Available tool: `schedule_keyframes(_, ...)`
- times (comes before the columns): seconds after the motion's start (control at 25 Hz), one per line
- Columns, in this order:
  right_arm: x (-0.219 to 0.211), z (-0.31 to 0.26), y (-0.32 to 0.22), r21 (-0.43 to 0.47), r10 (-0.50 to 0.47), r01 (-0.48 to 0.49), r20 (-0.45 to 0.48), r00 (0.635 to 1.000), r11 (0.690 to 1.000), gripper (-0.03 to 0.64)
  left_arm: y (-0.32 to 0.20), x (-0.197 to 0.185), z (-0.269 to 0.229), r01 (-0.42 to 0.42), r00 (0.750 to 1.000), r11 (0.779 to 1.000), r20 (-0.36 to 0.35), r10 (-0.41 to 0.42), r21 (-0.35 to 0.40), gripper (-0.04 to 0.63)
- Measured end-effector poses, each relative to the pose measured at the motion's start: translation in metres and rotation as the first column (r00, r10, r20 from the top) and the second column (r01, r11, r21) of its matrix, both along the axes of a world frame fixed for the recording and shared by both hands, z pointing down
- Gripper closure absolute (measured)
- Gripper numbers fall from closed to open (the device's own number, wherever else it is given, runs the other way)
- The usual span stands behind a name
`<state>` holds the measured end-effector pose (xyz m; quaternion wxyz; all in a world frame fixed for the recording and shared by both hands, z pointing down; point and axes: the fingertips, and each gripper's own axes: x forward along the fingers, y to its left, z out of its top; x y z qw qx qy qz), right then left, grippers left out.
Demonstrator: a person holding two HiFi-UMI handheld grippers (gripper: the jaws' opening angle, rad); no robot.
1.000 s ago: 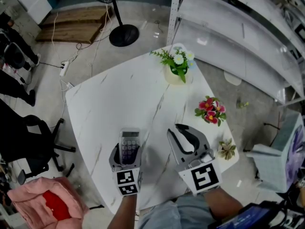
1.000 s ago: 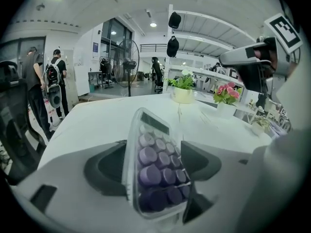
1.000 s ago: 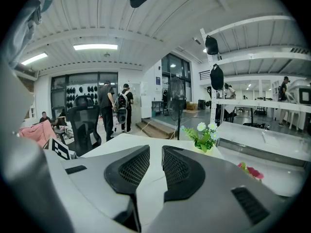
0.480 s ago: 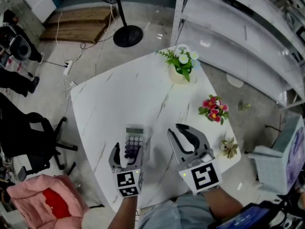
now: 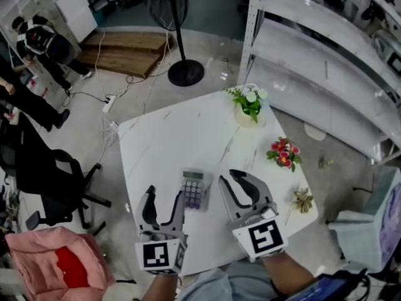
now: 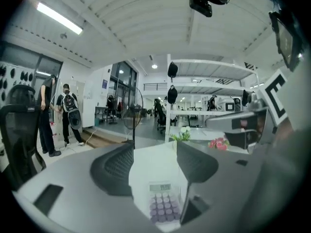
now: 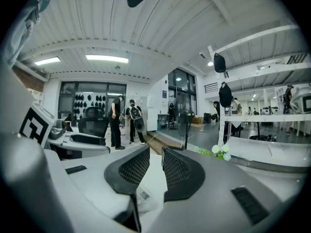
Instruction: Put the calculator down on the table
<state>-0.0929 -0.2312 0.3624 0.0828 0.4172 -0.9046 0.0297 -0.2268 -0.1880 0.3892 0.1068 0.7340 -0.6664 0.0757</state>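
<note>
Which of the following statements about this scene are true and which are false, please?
1. The calculator lies flat on the white table. True.
2. The left gripper clamps the calculator. False: its jaws, which have just been closing somewhat, stand apart and press on nothing; the calculator rests on the table below them.
3. A pot of white flowers stands near the table's far corner. True.
4. The pink flowers lie on the floor. False: they sit on the table, near its right edge.

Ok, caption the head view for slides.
Calculator lies on white table; left gripper empty, jaws just closing; right gripper open alongside.
</note>
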Motion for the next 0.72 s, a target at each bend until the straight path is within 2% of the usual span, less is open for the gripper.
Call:
schedule_keyframes(0.12,-0.008,-0.024,0.01,0.06,-0.005,0.003,0.024,1.0,0.998,0.525,0.012,-0.006,-0.047,0.015,1.0,0.992,0.02,-0.018,0.127,0.368)
schedule_keyframes(0.32,-0.019,-0.058,0.028,0.143,-0.009,0.002,0.048,0.999,0.99,0.548,0.035,-0.02,-0.098,0.061,0.997,0.967,0.022,-0.069,0.249,0.562)
schedule_keyframes(0.48,-0.024,-0.082,0.04,0.208,-0.006,-0.007,0.063,0.998,0.978,0.586,0.047,-0.026,-0.124,0.062,0.996,0.947,0.038,-0.078,0.316,0.583)
schedule_keyframes(0.72,-0.024,-0.094,0.056,0.252,0.011,-0.024,0.052,0.999,0.967,0.6,0.064,-0.032,-0.138,0.064,0.995,0.935,0.049,-0.086,0.348,0.584)
